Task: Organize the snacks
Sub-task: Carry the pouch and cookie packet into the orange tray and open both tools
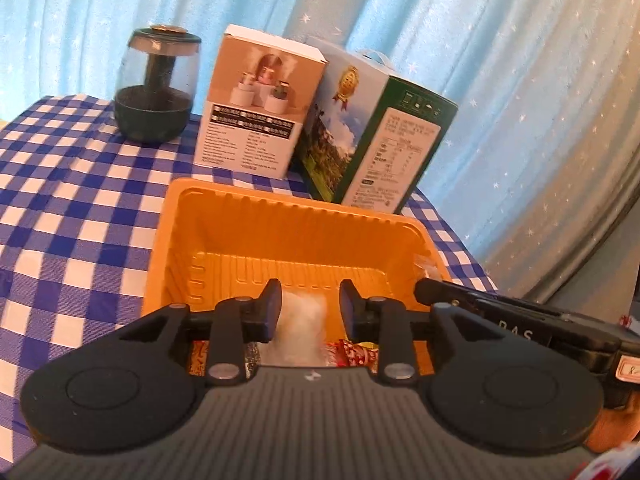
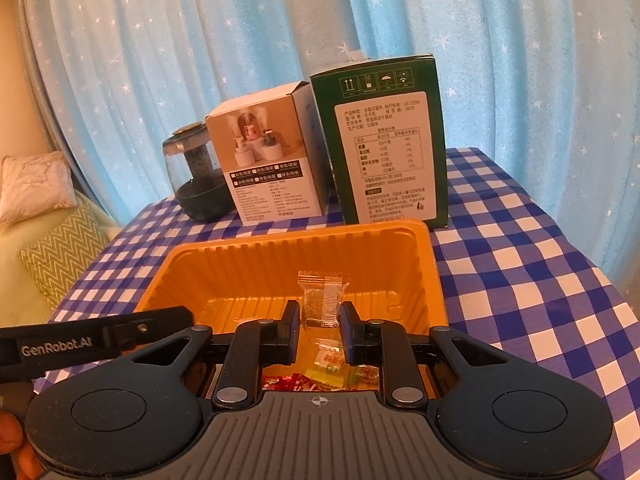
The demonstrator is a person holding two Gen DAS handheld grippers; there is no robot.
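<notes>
Hanging upright between the fingers of the right gripper [image 2: 319, 326] is a clear snack packet [image 2: 322, 298]; the jaws are set narrow about it, though contact with the pads cannot be confirmed. A white, blurred packet [image 1: 302, 318] is seen between the parted fingers of the left gripper [image 1: 308, 312], grip likewise undetermined. Directly beneath and ahead of both grippers the orange tray [image 2: 280, 256] is found, with red and yellow wrapped sweets [image 2: 320, 376] lying at its near end.

A blue-and-white checked tablecloth [image 2: 520, 264] fills mid-frame. At its far edge, from the left: a dark glass humidifier [image 2: 192, 176], its white box [image 2: 268, 160], a green carton [image 2: 384, 140]. Star-dotted blue curtain [image 2: 240, 40] behind; cushions [image 2: 36, 184] at left.
</notes>
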